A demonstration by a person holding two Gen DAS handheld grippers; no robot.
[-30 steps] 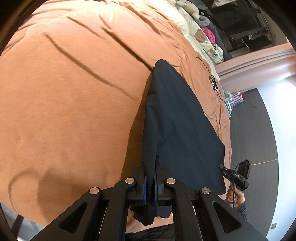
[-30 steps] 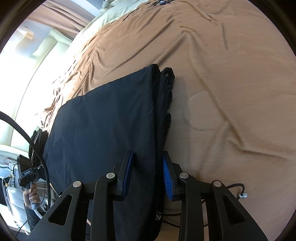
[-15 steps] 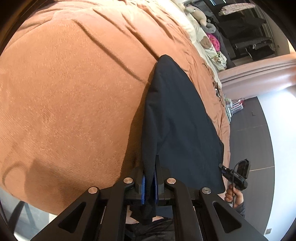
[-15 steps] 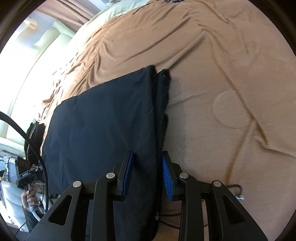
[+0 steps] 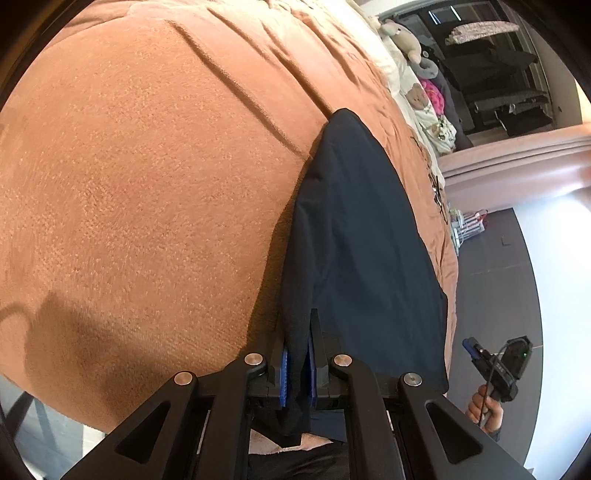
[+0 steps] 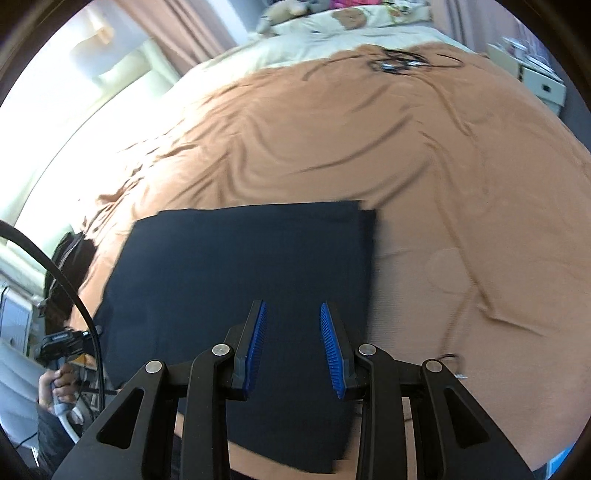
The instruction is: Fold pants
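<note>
Gripping a bunched edge of the dark navy pants [image 5: 365, 258], our left gripper [image 5: 298, 363] has its blue-padded fingers [image 5: 283, 373] pinched tight on the cloth, a fold of which hangs down between them toward the camera. From the left wrist view, the pants stretch away from that grip across the rust-orange bedspread [image 5: 147, 184], narrowing to a rounded end near a long crease in the cover.

Our right gripper [image 6: 291, 343] hovers over the garment with its jaws spread apart and nothing between the blue ribbed pads [image 6: 334, 354]. Seen from the right wrist, the pants [image 6: 240, 266] lie flat as a neat, roughly rectangular panel on the bedspread [image 6: 424, 166], with a second layer showing as a narrow strip along the right edge. The near edge of the fabric reaches the side of the bed beneath the gripper.

At the far end of the bed, pale patterned pillows [image 6: 369, 18] and a stuffed toy [image 5: 402, 37] rest against the headboard side, and a tangle of black cable [image 6: 399, 62] sits on the cover near them. Each camera catches the opposite hand wrapped around its handle at the frame's lower edge: the right hand [image 5: 485, 410] in one, the left hand [image 6: 55, 387] in the other.
</note>
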